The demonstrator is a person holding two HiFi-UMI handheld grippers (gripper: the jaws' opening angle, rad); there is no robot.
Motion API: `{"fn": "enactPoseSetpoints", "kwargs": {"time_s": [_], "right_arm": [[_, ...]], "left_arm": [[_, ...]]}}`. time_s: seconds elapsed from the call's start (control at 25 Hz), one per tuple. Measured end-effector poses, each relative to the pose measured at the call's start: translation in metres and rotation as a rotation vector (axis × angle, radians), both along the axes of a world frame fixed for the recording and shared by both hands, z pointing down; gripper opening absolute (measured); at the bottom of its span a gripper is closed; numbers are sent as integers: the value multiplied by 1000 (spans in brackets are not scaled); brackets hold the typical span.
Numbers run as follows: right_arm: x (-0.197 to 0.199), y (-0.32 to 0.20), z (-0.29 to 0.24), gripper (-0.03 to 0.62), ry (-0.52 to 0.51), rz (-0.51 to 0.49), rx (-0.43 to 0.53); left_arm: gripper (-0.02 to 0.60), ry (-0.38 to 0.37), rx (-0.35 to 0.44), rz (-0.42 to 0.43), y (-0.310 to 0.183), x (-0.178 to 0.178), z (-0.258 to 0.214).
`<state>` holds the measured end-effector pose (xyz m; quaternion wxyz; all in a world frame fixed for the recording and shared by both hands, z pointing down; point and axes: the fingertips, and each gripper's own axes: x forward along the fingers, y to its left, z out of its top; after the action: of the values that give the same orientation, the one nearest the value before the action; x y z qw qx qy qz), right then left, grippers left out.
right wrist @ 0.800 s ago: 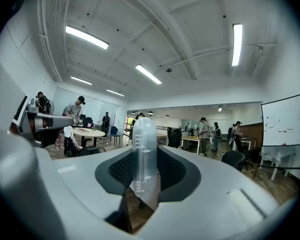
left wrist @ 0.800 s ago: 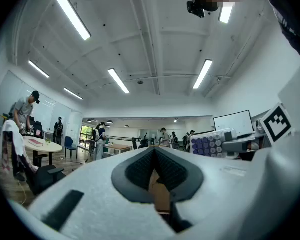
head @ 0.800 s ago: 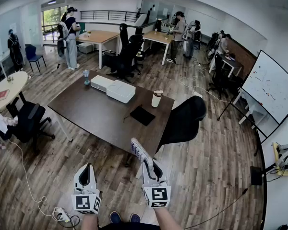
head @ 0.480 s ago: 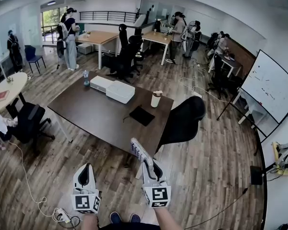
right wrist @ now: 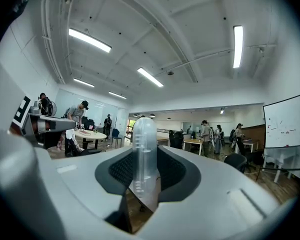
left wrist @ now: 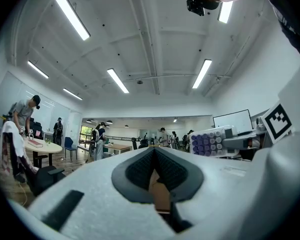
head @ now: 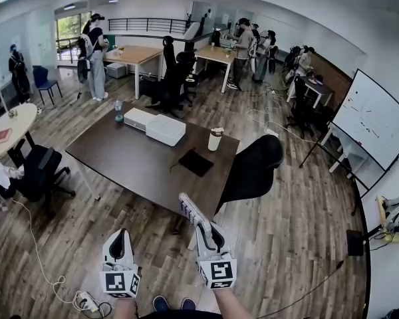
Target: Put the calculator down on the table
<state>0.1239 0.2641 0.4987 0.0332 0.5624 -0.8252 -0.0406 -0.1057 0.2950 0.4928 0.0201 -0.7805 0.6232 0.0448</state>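
Right gripper [head: 208,236]: 2 jaws clamped on the calculator [head: 191,212], which is held edge-on.
Left gripper [head: 118,243]: 2 jaws pressed together, nothing between them.
Calculator position: in the air, short of the table [head: 136,158].

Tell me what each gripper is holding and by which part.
The right gripper clamps the white calculator with purple keys by its near end; the left gripper holds nothing.

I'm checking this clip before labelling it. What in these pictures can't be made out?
Calculator face: the right gripper view sees it edge-on between the right gripper's jaws; key print is too small in the left gripper view.
Dark flat thing on the table: too small in the head view to identify.
Cup contents: too small in the head view.
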Motion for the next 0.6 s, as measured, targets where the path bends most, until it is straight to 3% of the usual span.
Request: {"fn": "enactPoseSetpoints", "kwargs": {"time_s": [0.6], "right_arm": [[-20, -4, 0, 117, 8, 23, 2]], "left_arm": [[-5, -32, -5, 23, -7, -23, 2]]}}
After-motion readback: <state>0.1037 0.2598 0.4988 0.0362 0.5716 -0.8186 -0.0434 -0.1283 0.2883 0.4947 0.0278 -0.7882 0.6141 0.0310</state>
